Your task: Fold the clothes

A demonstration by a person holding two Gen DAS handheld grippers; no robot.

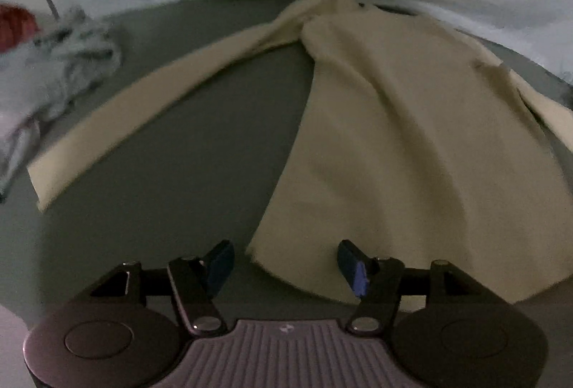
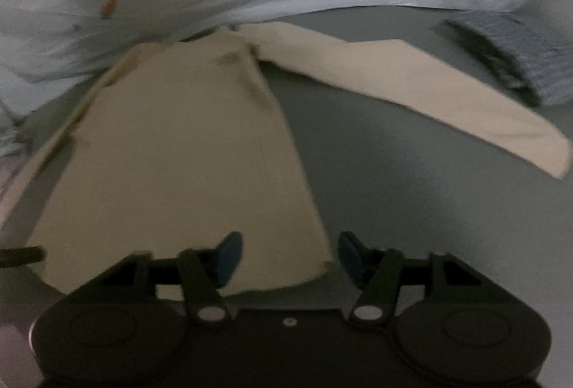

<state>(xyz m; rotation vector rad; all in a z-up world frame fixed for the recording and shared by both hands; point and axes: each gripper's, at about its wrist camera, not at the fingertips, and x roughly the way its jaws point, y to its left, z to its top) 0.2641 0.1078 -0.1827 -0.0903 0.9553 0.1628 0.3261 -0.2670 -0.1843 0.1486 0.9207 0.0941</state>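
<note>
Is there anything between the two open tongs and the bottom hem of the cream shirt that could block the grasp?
Nothing visible. The left tongs and right tongs are both open at the hem corners of the cream shirt. The crumpled grey cloth and the folded grey garment lie off to the sides.
</note>
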